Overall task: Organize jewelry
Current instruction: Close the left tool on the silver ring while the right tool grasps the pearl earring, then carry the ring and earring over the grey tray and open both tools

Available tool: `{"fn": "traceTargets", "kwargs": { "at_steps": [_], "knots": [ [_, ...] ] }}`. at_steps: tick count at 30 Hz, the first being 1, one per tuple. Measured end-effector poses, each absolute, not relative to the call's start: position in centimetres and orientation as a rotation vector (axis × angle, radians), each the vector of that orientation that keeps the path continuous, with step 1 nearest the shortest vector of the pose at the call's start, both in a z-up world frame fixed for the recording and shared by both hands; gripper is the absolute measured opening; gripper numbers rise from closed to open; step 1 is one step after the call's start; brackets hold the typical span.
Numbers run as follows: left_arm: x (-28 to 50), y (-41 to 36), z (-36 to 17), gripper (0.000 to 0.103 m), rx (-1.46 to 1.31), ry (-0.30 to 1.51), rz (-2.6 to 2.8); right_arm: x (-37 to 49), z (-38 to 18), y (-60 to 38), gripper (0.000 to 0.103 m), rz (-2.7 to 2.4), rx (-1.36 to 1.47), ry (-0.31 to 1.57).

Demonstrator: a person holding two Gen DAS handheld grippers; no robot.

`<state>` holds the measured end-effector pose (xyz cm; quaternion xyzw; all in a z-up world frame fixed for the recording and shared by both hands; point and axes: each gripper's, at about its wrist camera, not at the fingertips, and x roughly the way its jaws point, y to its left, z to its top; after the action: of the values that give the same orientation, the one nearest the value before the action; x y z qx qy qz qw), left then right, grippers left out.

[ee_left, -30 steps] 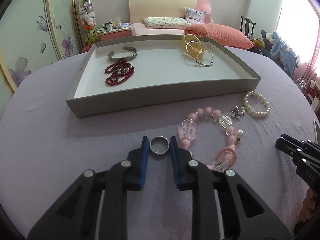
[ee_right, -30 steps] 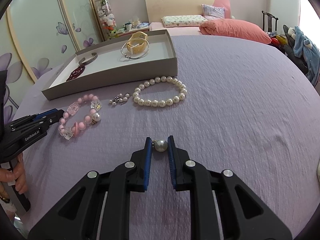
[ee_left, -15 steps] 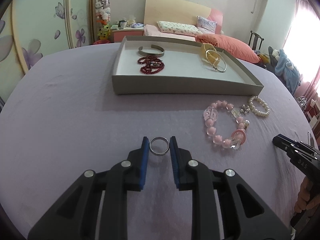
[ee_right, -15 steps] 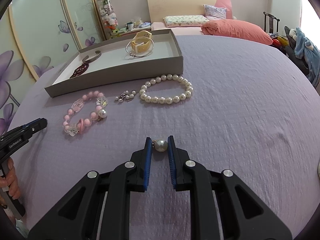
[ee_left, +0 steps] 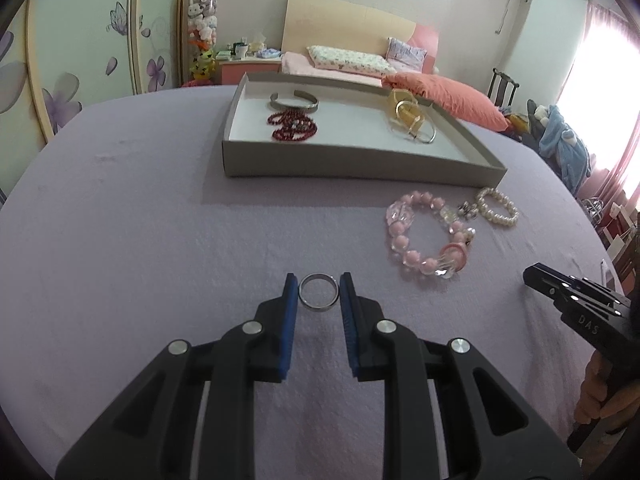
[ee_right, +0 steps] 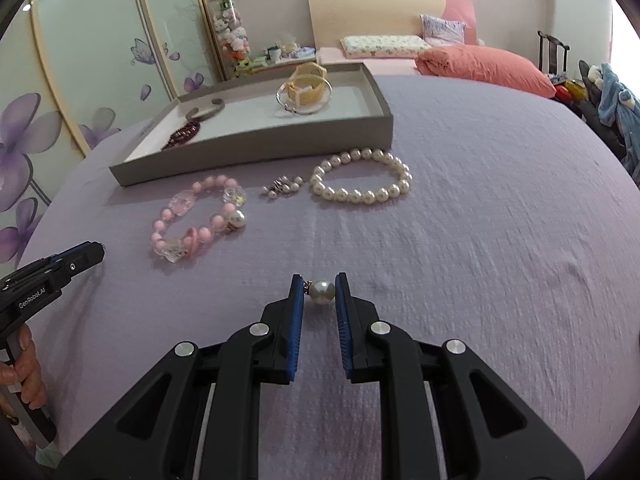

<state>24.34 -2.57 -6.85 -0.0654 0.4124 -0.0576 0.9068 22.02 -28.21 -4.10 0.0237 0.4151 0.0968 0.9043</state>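
Note:
My left gripper (ee_left: 319, 291) is shut on a silver ring (ee_left: 319, 292), held over the purple cloth. My right gripper (ee_right: 319, 290) is shut on a pearl earring (ee_right: 322, 291). A grey tray (ee_left: 360, 162) stands ahead; it also shows in the right wrist view (ee_right: 256, 154). In it lie a silver cuff (ee_left: 294, 102), a dark red bead bracelet (ee_left: 294, 128), a yellow bangle (ee_left: 404, 114) and a thin silver bangle (ee_left: 420, 134). On the cloth in front of it lie a pink bead bracelet (ee_right: 196, 220), a small pearl cluster (ee_right: 282, 187) and a white pearl bracelet (ee_right: 362, 178).
The round table is covered with a purple cloth (ee_right: 480, 220). Behind it are a bed with a coral pillow (ee_right: 484, 66), a wardrobe with flower decals (ee_right: 60, 80) and a chair with clothes (ee_right: 604, 92). The right gripper shows at the right edge of the left wrist view (ee_left: 576, 308).
Both grippers have drawn back from the tray, so the tray and loose bracelets look farther off. The left one has also shifted left. Both keep hold of their pieces.

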Motion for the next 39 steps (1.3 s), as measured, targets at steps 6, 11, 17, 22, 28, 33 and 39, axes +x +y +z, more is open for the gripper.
{"fn": "traceTargets", "kwargs": {
  "at_steps": [6,11,17,22,28,33,39],
  "knots": [
    [23.1,-2.7,-4.5,0.022,-0.145,0.761,-0.128,21.3,-1.3,-27.5,0.017,0.215,0.043,0.738],
    [22.4,-3.2,-2.1,0.022,-0.132,0.639,-0.128,21.2,1.2,-26.7,0.017,0.225,0.032,0.618],
    [22.3,-3.8,0.0,0.022,-0.122,0.515,-0.125,21.2,3.9,-25.5,0.017,0.238,0.025,0.477],
    [23.0,-4.0,0.7,0.022,-0.117,0.463,-0.112,21.5,5.0,-24.6,0.017,0.259,0.022,0.402],
    [24.3,-4.1,1.7,0.022,-0.105,0.400,-0.087,22.7,5.6,-24.3,0.017,0.259,0.037,0.348],
    [25.8,-4.1,2.8,0.022,-0.082,0.351,-0.075,24.2,6.3,-24.0,0.017,0.246,0.031,0.317],
    [28.8,-4.0,3.2,0.022,-0.070,0.324,-0.054,27.1,6.6,-23.7,0.017,0.207,0.027,0.288]
  ]
}}
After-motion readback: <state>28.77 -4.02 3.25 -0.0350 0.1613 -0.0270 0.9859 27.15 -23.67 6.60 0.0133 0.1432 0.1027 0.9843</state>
